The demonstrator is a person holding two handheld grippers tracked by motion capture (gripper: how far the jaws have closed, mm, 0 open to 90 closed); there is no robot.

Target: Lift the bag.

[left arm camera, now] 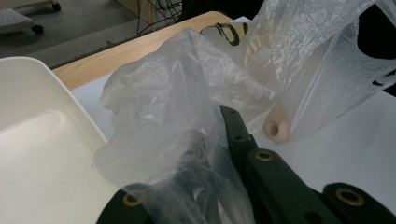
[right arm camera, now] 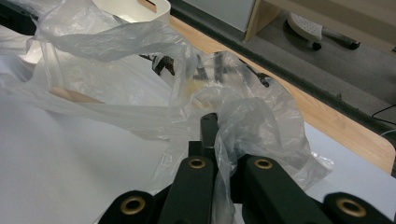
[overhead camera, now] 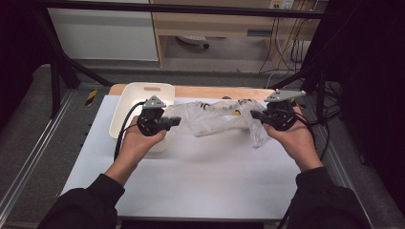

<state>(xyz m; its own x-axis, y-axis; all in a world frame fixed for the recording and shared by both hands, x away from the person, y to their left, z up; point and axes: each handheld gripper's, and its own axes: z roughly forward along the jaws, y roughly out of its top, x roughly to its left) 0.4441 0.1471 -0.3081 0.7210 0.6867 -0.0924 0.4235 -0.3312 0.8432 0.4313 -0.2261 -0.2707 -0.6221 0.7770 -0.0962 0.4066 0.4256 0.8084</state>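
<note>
A crumpled clear plastic bag (overhead camera: 215, 119) with black print hangs stretched between my two grippers just above the white table top (overhead camera: 200, 176). The left gripper (overhead camera: 177, 120) is shut on the bag's left end, and its jaws (left arm camera: 215, 135) are wrapped in the film (left arm camera: 187, 84). At the other end, the right gripper (overhead camera: 254, 114) is shut on a bunched fold (right arm camera: 261, 121), the plastic pinched between its closed jaws (right arm camera: 208, 119). Inside the bag lies a pale beige piece with a hole in its end (left arm camera: 278, 128), seen as a light stick (right arm camera: 74, 95) in the right gripper view.
A white plastic tray (overhead camera: 129, 102) stands at the back left, partly under the left hand. A wooden table edge (overhead camera: 215, 91) runs along the back. Black frame posts (overhead camera: 57, 71) rise at both sides. Cables (overhead camera: 122, 133) trail from the grippers.
</note>
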